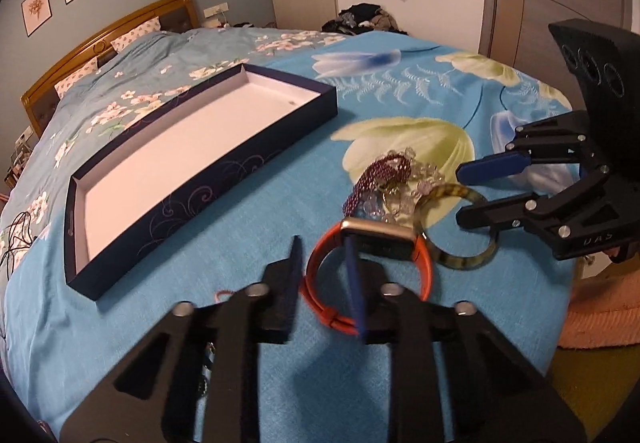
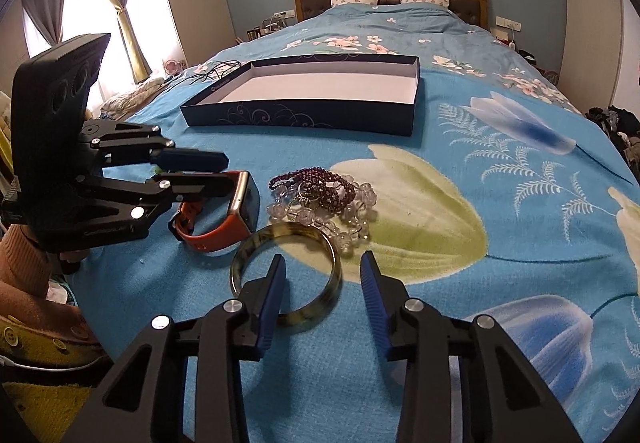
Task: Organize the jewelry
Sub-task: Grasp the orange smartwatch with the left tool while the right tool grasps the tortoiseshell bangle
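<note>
An orange-strapped watch (image 1: 376,243) (image 2: 236,211) with a gold case lies on the blue blanket. My left gripper (image 1: 322,243) (image 2: 229,173) straddles its strap: one finger is inside the loop and one outside, with a narrow gap still showing. A mottled green bangle (image 2: 248,247) (image 1: 464,263) lies to the right of the watch. My right gripper (image 2: 322,257) (image 1: 460,194) is open, one finger over the ring's inside and one outside its wall. Purple beads (image 2: 316,183) (image 1: 384,171) and clear beads (image 2: 348,219) are heaped behind. The dark blue box (image 1: 208,183) (image 2: 300,117) is empty.
Everything lies on a bed with a floral blanket (image 2: 500,227). Black cables (image 1: 16,239) trail at the bed's far side. A peach stool (image 1: 600,307) stands off the bed corner. A person's sleeve (image 2: 20,271) shows behind the left gripper. Clothes (image 1: 364,17) are piled beyond the bed.
</note>
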